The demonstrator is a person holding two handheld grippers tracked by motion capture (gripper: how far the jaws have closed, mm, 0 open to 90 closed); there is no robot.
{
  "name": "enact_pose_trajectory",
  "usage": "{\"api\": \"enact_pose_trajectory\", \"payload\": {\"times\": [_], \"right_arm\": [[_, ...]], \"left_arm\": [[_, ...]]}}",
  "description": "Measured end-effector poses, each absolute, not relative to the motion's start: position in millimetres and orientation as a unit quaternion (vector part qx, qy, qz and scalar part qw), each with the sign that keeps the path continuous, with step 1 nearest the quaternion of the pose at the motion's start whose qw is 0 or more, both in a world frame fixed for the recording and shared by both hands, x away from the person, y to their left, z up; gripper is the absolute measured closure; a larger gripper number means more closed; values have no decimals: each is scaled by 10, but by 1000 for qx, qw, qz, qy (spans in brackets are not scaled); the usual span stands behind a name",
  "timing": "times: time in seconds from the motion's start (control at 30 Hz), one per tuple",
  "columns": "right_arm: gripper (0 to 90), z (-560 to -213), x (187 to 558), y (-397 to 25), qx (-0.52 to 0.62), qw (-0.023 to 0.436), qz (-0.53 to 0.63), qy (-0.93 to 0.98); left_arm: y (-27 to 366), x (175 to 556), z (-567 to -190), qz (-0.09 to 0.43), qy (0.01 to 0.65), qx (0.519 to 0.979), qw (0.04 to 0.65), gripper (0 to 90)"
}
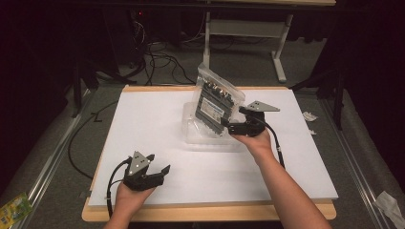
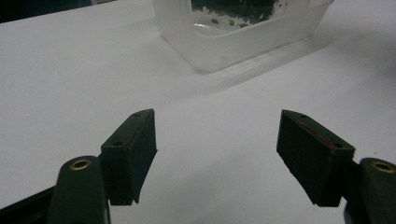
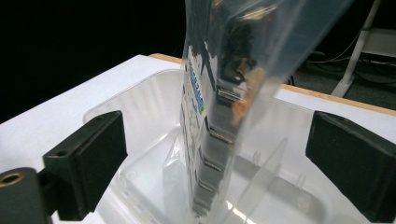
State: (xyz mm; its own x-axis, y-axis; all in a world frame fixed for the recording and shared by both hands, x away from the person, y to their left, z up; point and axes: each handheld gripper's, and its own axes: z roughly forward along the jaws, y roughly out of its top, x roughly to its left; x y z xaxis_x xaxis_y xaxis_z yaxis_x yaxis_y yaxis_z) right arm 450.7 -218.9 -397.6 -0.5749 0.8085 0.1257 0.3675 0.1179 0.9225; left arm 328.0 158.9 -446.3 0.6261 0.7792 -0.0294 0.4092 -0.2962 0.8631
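Observation:
A clear plastic bag [image 1: 217, 102] with a dark circuit card inside stands upright in a shallow clear tray [image 1: 196, 136] at the back middle of the white board. My right gripper [image 1: 234, 119] is at the bag's right side, open. In the right gripper view the bag [image 3: 224, 93] rises between the wide-apart jaws of the right gripper [image 3: 217, 163], neither jaw touching it, and the tray [image 3: 140, 102] lies below. My left gripper [image 1: 160, 163] is open near the front left, holding nothing. The left gripper [image 2: 217, 154] faces the tray [image 2: 233, 42] across bare board.
The white board [image 1: 157, 119] lies on a wooden tabletop [image 1: 191, 212]. Cables [image 1: 162, 62] and a white table frame [image 1: 279, 57] are on the floor behind. A green packet [image 1: 14, 207] lies at the left, white scraps [image 1: 309, 116] at the right.

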Motion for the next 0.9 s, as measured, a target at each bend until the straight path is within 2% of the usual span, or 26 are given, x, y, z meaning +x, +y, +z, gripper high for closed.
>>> {"api": "enact_pose_trajectory", "payload": {"times": [0.2, 0.63, 0.9], "right_arm": [[0, -3935, 4328, -2336, 411, 217, 523, 715], [0, -3870, 3871, -2707, 414, 237, 524, 706], [4, -3930, 3370, -2972, 422, 254, 517, 700]], "left_arm": [[1580, 3272, -4462, 206, 381, 779, 454, 291], [1549, 3255, -4466, 208, 377, 780, 454, 290], [1505, 3184, -4433, 206, 364, 782, 462, 290]]}}
